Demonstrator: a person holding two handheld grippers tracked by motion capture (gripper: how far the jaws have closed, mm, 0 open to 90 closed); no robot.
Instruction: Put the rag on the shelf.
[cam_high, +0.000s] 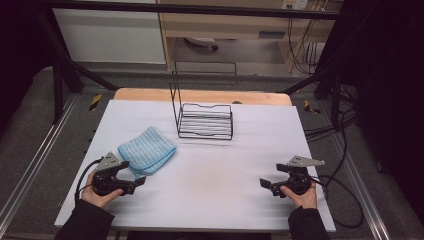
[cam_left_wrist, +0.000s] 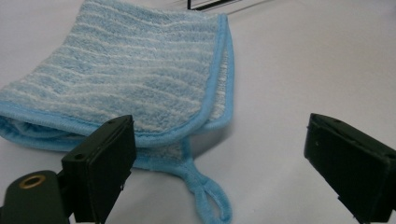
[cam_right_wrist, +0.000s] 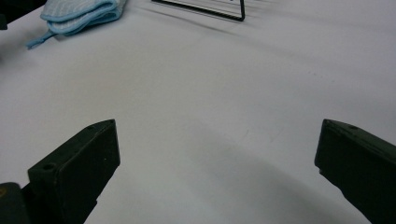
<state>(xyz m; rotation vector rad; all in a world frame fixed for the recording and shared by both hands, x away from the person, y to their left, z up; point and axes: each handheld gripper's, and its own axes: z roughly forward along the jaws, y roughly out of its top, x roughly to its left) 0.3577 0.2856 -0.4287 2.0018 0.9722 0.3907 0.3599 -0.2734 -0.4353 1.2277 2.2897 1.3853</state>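
Left gripper view gave the detail the high view lacked: the cloth was folded, blue with white stripes, with a hanging loop at its near corner lying flat on the table. High view placed it: the cloth lay on the left half of the white table, just beyond the left gripper, well apart from the wire rack at the far middle. Right gripper view caught the cloth far off at top left and a corner of the rack. Count: one cloth, one rack, two grippers. Left gripper jaws stood wide apart, nothing between them, the cloth edge just ahead. Right gripper jaws likewise apart over bare table. Both hands rested low near the front edge, grippers held level and pointing inward toward each other.
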